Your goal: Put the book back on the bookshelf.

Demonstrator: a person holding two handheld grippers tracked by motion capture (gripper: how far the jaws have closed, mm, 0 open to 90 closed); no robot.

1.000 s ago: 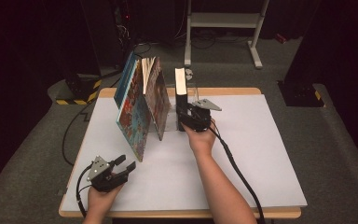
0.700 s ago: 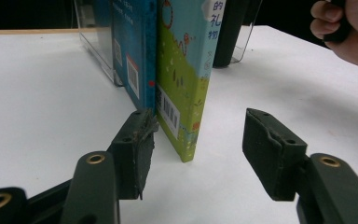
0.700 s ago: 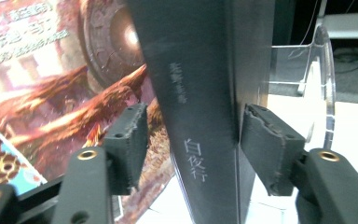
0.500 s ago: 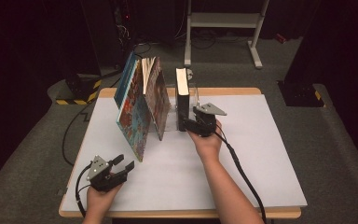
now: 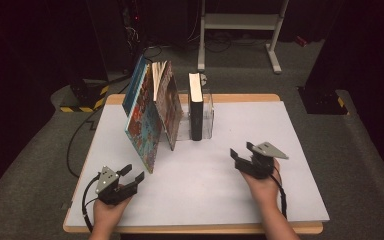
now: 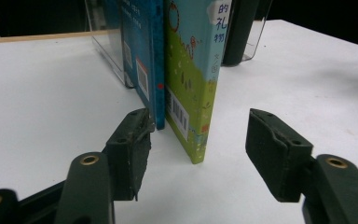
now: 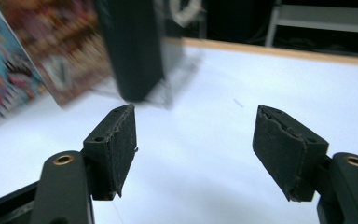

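black book (image 5: 196, 107) stands upright in a clear holder (image 5: 207, 112) near the desk's (image 5: 290, 200) far edge, beside leaning picture books (image 5: 152, 112). right gripper (image 5: 245, 159), fingers just opened and empty, sits mid-desk, well apart. left gripper (image 5: 130, 176), open, rests near the front-left corner.

Books (image 5: 152, 112) crowd the left; table (image 5: 280, 125) right open

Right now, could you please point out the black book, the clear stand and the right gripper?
black book (image 5: 196, 117), high view, on its dark spine.
clear stand (image 5: 208, 112), high view, on its right wall.
right gripper (image 5: 242, 153), high view, between its fingertips.
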